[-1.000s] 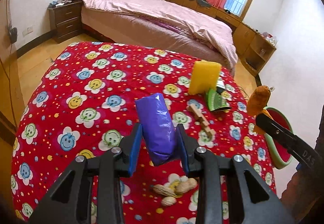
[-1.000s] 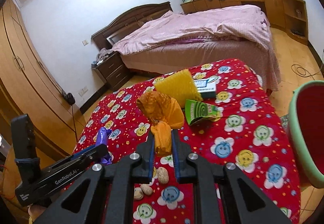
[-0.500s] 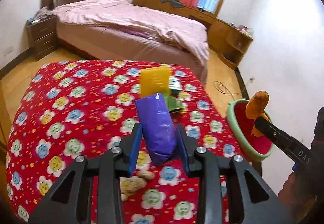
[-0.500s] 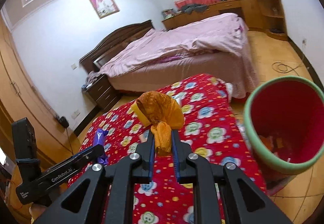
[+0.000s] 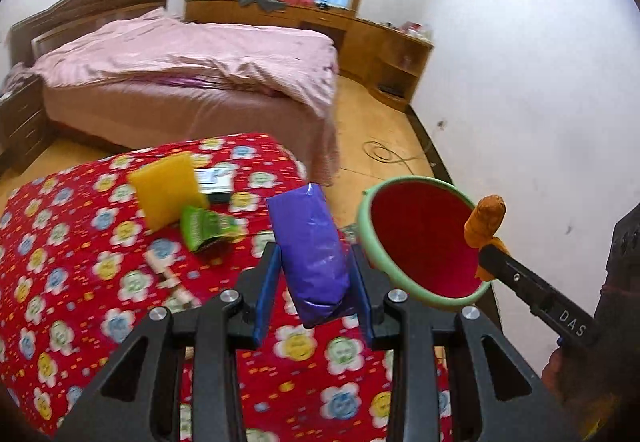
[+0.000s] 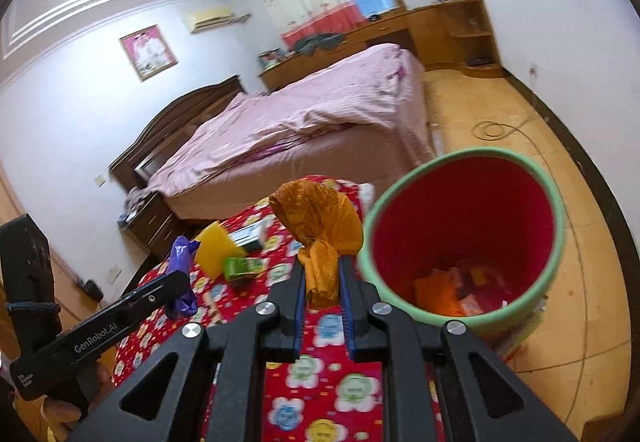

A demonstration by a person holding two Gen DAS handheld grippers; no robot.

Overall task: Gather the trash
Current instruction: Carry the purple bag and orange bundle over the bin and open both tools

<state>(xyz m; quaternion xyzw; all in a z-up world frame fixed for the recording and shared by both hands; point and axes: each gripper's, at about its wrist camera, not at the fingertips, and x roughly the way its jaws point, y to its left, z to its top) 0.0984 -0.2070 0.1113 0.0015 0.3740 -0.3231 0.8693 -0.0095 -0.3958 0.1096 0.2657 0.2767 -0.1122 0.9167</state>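
Now crinkly purple packet [image 5: 310,254], crumpled orange wrapper [image 6: 318,226].

Red smiley-print table [image 5: 100,274] holds yellow block [image 5: 166,188], green packet [image 5: 204,228], perhaps a box [image 5: 216,182]

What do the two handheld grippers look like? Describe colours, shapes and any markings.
Both are matte black frames with triangular cut-outs and silver round bolts. The left gripper has smooth blue pads; white "GenRobot.AI" lettering runs along its side. The right gripper has ribbed blue pads; its side reads "DAS".
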